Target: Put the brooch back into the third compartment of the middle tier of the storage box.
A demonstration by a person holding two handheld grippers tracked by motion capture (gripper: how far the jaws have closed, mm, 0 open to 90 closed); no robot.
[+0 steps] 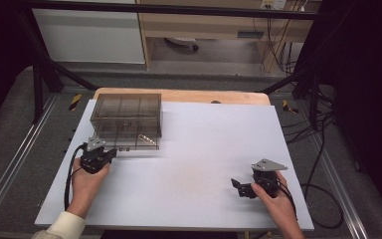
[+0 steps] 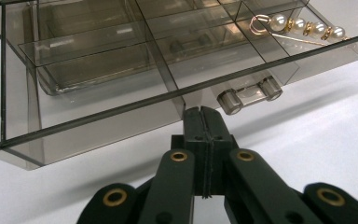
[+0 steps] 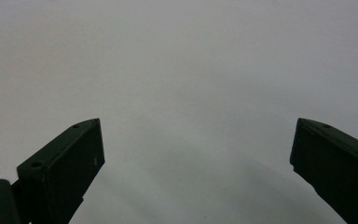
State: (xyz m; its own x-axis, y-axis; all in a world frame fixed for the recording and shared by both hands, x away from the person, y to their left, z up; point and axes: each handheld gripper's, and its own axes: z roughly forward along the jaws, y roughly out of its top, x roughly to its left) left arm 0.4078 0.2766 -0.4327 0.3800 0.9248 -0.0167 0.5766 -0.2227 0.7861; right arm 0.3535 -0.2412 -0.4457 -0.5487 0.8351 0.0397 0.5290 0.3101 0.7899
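Two hands come in from six o'clock over the white table (image 1: pixel 189 164). At eight o'clock the left gripper (image 2: pixel 204 114) has its jaws pressed together on nothing, tips just short of the smoky clear box (image 2: pixel 98 70) and near its small handle (image 2: pixel 249 94). That box sits at eleven o'clock, a pearl pin (image 2: pixel 303 25) inside. At four o'clock the right gripper (image 1: pixel 242 188) gapes wide, empty.

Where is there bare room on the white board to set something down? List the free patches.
Free: the wide middle of the white board between the left gripper and the right gripper, and the whole far right part beside the smoky plastic box. Crowded: the far left corner, where the box stands with the left gripper close at its front.
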